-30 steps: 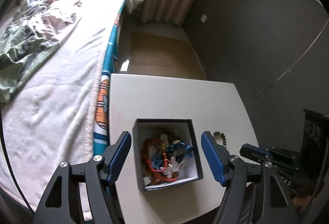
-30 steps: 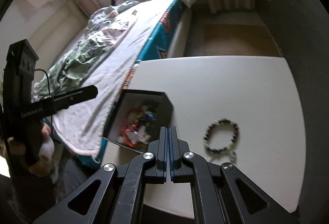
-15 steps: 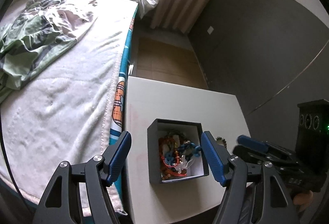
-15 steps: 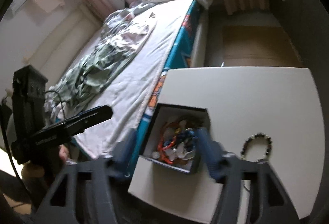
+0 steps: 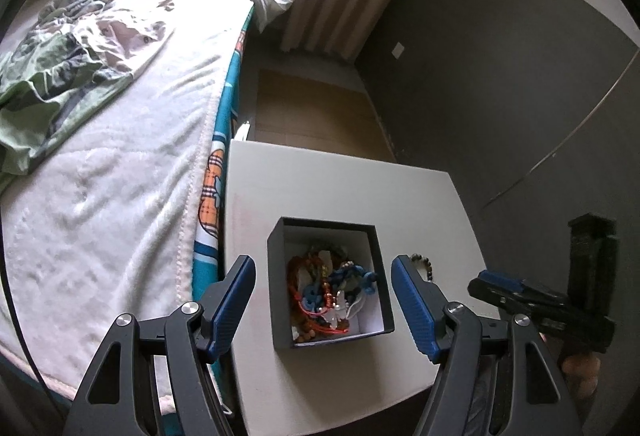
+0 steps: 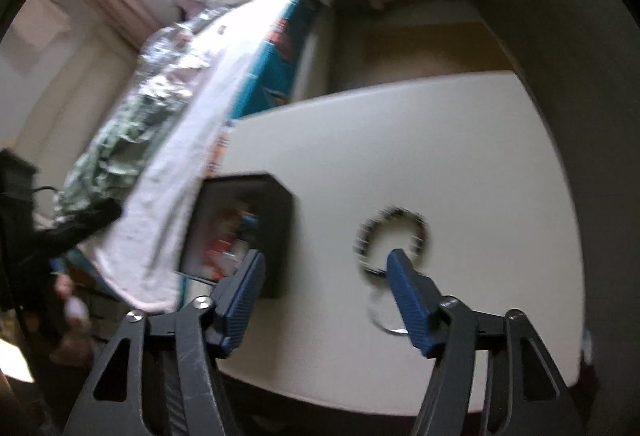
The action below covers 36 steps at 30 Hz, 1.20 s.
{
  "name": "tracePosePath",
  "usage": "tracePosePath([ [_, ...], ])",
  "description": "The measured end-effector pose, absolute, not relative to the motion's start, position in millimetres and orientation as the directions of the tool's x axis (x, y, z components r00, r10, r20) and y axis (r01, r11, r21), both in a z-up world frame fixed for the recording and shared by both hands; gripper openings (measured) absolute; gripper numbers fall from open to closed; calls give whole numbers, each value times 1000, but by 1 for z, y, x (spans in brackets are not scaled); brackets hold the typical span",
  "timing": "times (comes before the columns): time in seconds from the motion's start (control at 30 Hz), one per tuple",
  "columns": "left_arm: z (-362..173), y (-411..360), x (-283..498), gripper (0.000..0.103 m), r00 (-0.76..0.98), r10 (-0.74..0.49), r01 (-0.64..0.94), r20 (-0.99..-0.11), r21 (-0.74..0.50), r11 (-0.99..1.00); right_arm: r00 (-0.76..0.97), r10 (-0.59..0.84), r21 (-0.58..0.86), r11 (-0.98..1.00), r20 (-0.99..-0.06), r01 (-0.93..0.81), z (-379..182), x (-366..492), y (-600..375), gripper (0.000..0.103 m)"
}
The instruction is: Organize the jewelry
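On the white surface (image 6: 420,140), just right of the black box (image 6: 280,232), lies the beaded bracelet (image 6: 394,236). Right hand-held gripper (image 6: 324,272) is released, jaws closing, seemingly empty through blur; off-centre closure could skid it away

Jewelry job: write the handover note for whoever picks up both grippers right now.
Left gripper: open, empty, hovering over the black box.
Right gripper: jaws closing, nothing between them; its right finger overlaps the beaded bracelet in the blurred view.
Box sits on the white table near the bed, already holding a tangle of jewelry.
Left to do: the bracelet lies loose on the table right of the box; put it inside.
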<state>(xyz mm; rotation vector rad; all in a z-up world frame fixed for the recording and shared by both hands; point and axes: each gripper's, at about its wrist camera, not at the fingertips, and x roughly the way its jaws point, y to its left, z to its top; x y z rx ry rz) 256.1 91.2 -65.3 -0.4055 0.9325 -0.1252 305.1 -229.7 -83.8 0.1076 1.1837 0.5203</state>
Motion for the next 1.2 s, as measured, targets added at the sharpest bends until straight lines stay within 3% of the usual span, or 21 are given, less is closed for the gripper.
tracePosePath([
  [0.27,-74,85,256,71,580,-279,-77,-765,-393,916,190,320,251,915,-928,-316,-130,319,-231,25],
  [0.73,-77,83,253,71,569,-281,-69,-773,-385,920,171,134,57,919,-976,-390,-156,337,-214,23],
  [0.77,-77,82,253,71,569,-281,-69,-773,-385,920,170,130,53,916,-977,-397,-156,337,-213,19],
  [0.83,-77,82,253,71,569,-279,-69,-774,-382,921,164,135,58,913,-977,-405,-155,335,-212,14],
  [1.2,-77,87,251,71,576,-277,-72,-770,-385,920,226,261,151,899,-938,-411,-108,326,-205,14],
])
